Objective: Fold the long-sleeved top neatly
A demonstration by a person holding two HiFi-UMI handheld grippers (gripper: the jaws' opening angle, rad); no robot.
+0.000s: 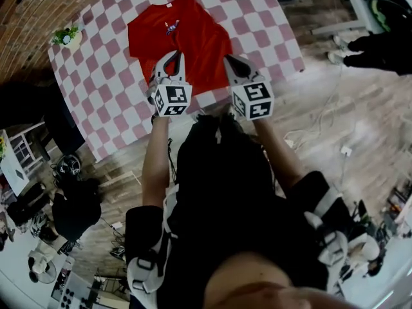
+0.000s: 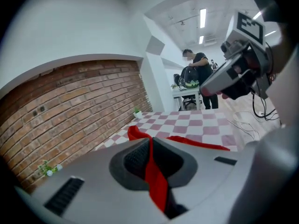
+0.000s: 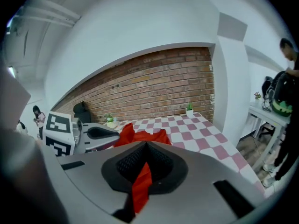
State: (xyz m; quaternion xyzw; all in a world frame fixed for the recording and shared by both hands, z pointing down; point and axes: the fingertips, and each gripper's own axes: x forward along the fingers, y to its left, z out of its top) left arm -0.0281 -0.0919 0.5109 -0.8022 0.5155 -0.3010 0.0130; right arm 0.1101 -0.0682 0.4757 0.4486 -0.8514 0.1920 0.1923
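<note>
The red top (image 1: 183, 34) lies flat in the middle of the table (image 1: 103, 76). Its neck is at the far side of the table and its bottom edge is at the near side.

The left gripper (image 1: 171, 60) is pressed together on the top's bottom edge, a little left of the table's middle. In the left gripper view a strip of red cloth runs right between its jaws. The right gripper (image 1: 232, 62) is pressed together too. It pinches the same edge further right, along the near side of the table, and its own view shows a red fold squeezed between the jaws. A small plant (image 1: 66, 37) stands at the far left corner of the table, well away from the top.

No sleeves stick out, so I think they are already folded in. The step now looks like bringing the bottom edge over to the neck.

To do it well, both pinches should hold tight so the cloth does not slip out. Both grippers should rise the same bit above the table and go together toward the far side, so the edge does not go crooked. They should stay well apart from each other, so the cloth is pulled smooth and does not sag onto the table. The edge should land even with the shoulders. If one gripper goes faster than the other, the fold will likely come out slanted.
</note>
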